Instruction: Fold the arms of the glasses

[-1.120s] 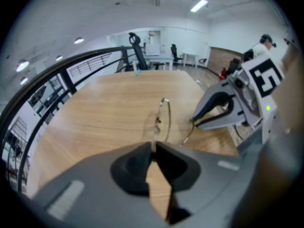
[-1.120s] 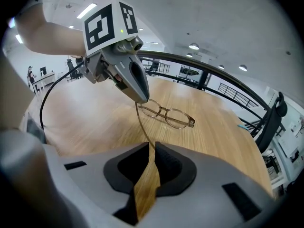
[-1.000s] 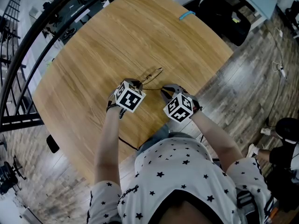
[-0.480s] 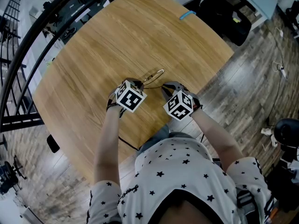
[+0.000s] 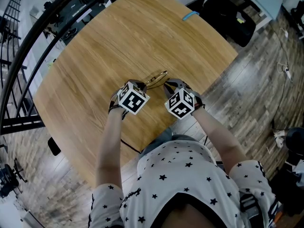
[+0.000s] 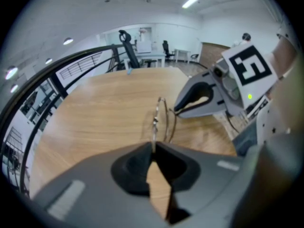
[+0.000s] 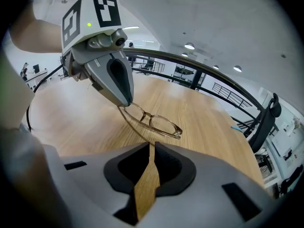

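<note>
On my feed the glasses [image 5: 156, 78] sit near the middle of the table [image 5: 95, 56], a pale wood-grain top with rounded corners, between my 2 grippers. They have a thin, translucent amber-brown frame with 2 clear, softly rounded lenses [image 7: 156, 123]. The left gripper [image 6: 153, 148] is clenched on them. Its dark moulded jaws meet at the tips, and the slim frame end rises straight out of that pinch. The right gripper view shows that same grey, tapered nose [image 7: 124, 101] gripping the corner of the frame where the arm hinges. From there 1 wire-thin arm [image 7: 135, 125] slants down into the narrow slit of the right gripper [image 7: 151, 146]. Those jaws are drawn nearly together on its end, with only a sliver of wood grain showing lower down between the matte black pads. In the head view both tips [image 5: 141, 85] [image 5: 167, 85] converge on the glasses, each gripper topped by a white cube with black square markers [image 5: 131, 98]. A small curved blue strip [image 5: 190, 15] lies at the far edge.
</note>
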A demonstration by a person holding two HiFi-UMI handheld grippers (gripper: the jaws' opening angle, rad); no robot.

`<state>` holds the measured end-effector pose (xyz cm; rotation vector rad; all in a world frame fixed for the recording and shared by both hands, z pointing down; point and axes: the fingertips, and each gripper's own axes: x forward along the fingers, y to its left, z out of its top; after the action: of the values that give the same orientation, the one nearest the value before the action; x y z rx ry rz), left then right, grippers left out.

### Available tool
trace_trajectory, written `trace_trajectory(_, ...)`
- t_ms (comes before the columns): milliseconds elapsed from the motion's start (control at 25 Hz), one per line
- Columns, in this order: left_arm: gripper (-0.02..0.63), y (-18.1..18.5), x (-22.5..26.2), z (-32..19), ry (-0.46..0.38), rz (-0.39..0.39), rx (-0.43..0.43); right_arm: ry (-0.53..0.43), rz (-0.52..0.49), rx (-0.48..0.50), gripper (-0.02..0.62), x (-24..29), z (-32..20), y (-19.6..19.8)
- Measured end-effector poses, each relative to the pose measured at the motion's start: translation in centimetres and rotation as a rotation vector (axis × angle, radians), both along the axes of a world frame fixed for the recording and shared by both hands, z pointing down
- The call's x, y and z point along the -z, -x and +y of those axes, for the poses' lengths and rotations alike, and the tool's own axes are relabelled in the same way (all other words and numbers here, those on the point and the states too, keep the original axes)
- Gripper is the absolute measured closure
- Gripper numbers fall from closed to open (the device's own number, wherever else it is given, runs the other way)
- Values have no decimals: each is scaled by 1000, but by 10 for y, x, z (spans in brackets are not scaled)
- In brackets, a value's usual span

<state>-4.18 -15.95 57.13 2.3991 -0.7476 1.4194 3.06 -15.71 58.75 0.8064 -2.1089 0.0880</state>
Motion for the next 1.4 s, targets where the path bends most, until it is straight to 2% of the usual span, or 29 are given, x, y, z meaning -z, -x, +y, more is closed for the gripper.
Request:
trace_trajectory(800,577,-1,1,2,7,1,-15,-24,2,-68,555,3,-19,5)
trace_trajectory(1120,569,-1,1,-1,6,3,22,-15,1,-65,555,1,-18,2)
trace_trajectory(1240,527,0,2,-3,-2,11,35,-15,1,-63,555,1,-18,3)
trace_trajectory(1400,505,3,5,-5,-12,19,47,-13,5,-62,555,1,-16,5)
